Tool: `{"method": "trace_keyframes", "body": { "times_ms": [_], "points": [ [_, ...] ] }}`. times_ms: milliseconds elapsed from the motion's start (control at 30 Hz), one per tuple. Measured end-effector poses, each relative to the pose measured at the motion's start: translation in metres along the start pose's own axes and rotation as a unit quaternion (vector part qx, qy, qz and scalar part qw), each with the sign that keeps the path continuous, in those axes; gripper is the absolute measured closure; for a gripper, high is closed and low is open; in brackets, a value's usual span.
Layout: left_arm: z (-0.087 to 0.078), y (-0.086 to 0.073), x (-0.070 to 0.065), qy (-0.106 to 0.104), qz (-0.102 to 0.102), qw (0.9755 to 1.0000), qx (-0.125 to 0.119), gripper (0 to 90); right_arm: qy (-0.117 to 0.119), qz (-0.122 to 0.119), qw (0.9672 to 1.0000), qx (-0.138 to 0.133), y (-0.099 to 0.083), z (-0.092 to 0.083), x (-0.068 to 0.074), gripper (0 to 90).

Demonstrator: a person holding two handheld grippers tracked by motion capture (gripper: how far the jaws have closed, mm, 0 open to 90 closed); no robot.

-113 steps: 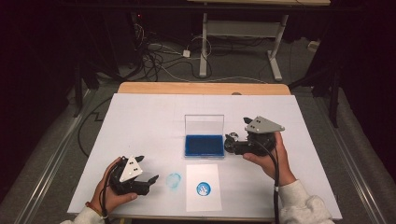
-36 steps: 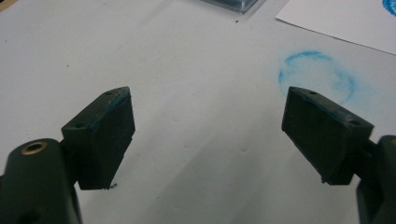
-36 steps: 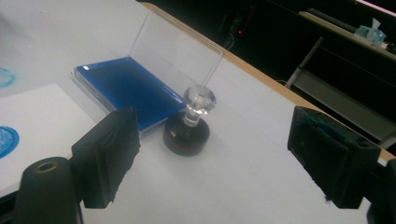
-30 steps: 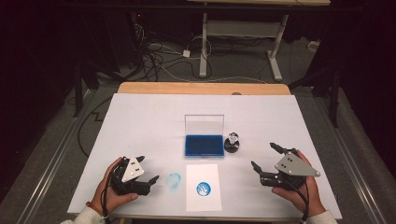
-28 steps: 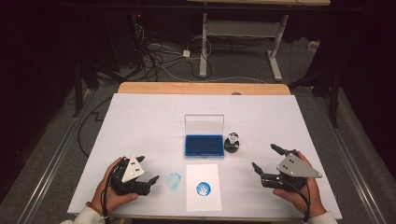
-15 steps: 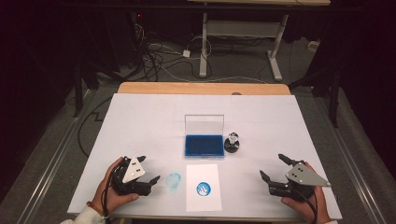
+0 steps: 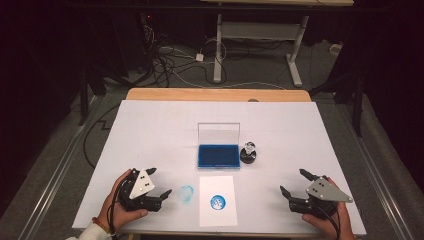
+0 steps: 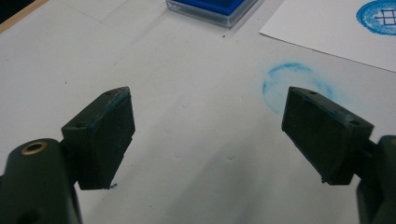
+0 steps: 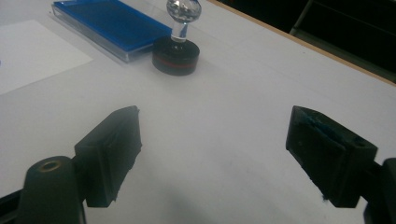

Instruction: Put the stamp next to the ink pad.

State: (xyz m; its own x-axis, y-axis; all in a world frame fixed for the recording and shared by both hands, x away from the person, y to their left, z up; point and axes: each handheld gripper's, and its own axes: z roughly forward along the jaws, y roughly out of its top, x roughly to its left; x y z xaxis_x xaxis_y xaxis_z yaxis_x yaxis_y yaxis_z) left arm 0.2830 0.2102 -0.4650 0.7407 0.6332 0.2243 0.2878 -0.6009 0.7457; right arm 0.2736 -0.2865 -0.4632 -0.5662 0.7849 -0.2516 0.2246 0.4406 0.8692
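Two grippers, left [image 7: 161, 188] and right [image 7: 293, 183], low on the counter [image 7: 150, 125], jaws spread, gripping nothing. Stamp [image 9: 177, 49] upright just beside the ink pad [image 9: 112, 23], near the paper [image 7: 217, 200]. Probably light and rigid, with a slippery, breakable-looking knob (clear, glassy): best pinched low on the stem.

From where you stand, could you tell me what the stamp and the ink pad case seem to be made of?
Stamp: a clear faceted knob, glass or acrylic, glinting with highlights, on a black matte base with a red band, probably plastic. Ink pad case: transparent glossy plastic, its lid see-through and upright; the blue pad inside looks matte.
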Motion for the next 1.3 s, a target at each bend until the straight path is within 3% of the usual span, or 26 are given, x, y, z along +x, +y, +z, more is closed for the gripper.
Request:
{"method": "trace_keyframes", "body": {
  "times_ms": [1067, 1300],
  "points": [
    [0.0032, 0.0009, 0.0003, -0.002, 0.003, 1.0, 0.005, 16.9, -0.01, -0.005, 0.9999, -0.007, 0.0032, -0.0042, 0.0014, 18.6],
    [0.0047, 0.0015, 0.0006, -0.002, 0.005, 1.0, 0.007, 16.9, -0.029, -0.012, 0.9994, -0.013, 0.004, -0.0055, 0.0011, 18.8]
  ]
}}
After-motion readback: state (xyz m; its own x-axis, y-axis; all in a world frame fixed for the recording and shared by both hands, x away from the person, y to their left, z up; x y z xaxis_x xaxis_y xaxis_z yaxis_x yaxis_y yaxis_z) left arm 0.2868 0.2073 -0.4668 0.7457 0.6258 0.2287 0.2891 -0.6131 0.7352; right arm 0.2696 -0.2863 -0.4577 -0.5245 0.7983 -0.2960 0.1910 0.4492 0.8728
